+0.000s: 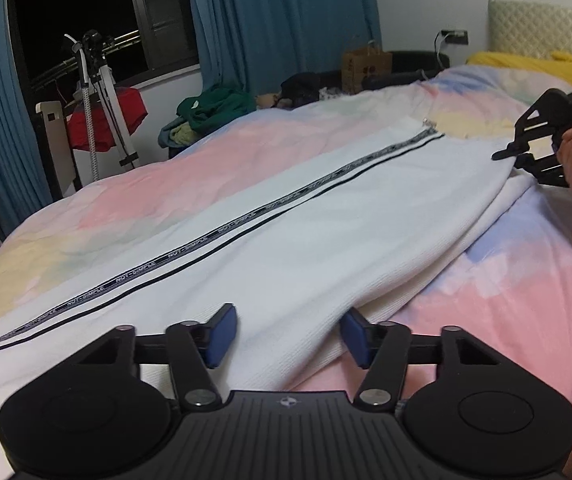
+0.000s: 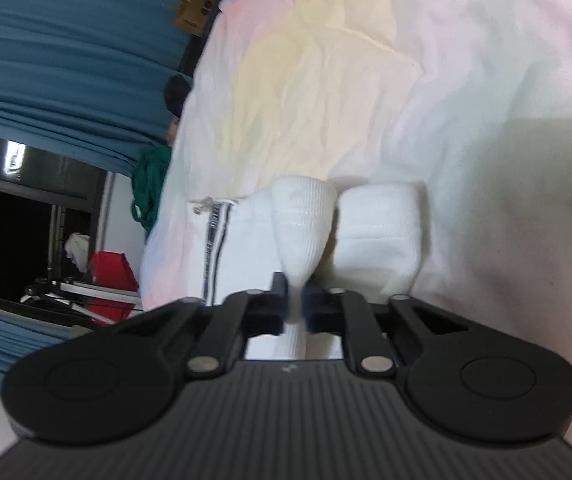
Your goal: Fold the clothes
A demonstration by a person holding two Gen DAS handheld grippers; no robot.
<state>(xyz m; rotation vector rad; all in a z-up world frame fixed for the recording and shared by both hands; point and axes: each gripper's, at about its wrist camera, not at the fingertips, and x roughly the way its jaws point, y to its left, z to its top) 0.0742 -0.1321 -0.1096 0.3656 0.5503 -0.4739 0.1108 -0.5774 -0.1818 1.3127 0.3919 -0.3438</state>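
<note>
The left hand-held gripper sits low at the near end of the white trousers, its blue pads spread wide with the cloth lying between them, not yet pinched. From here the trousers run away along the bed on a long slant, up and to the right; the dark side stripe marks that long axis. At the far end, the right hand-held gripper is pressed together on a bunched fold of the white ribbed cloth, seemingly near the waistband, where a drawstring shows just to the left in the right wrist view. So each gripper stands at one end of the garment, the left nearer the leg end, the right at the top. A lengthwise fold looks likeliest next, and it would need the left to close on its end first. Beyond the bed hang blue curtains.
</note>
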